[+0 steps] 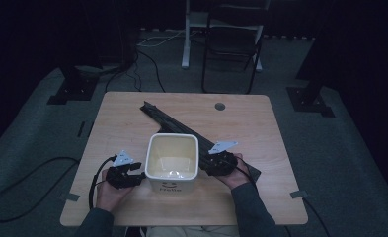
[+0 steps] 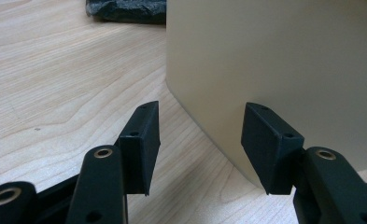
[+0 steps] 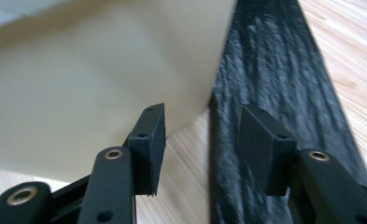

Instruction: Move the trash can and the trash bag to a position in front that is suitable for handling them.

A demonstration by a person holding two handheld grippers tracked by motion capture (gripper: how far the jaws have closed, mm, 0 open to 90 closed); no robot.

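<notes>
A cream square bin (image 1: 172, 157) stands near the front middle of the wooden table (image 1: 132, 108), empty inside, with a small face printed on its near side. Behind and to its right a long black strip (image 1: 181, 124) lies diagonally across the table. My left gripper (image 1: 138, 174) is at the bin's left wall, open, its jaws apart with only bare wood between them and the cream wall (image 2: 274, 60) just ahead. My right gripper (image 1: 209, 165) hovers at the bin's right wall over the black strip (image 3: 274, 84), open, holding nothing; the bin's side (image 3: 92, 84) is close on its left.
A round grey grommet (image 1: 219, 106) sits in the table's far right part. Beyond the table stand a dark folding chair (image 1: 231, 44) and a white stand leg (image 1: 186, 34). Cables trail on the grey floor at left.
</notes>
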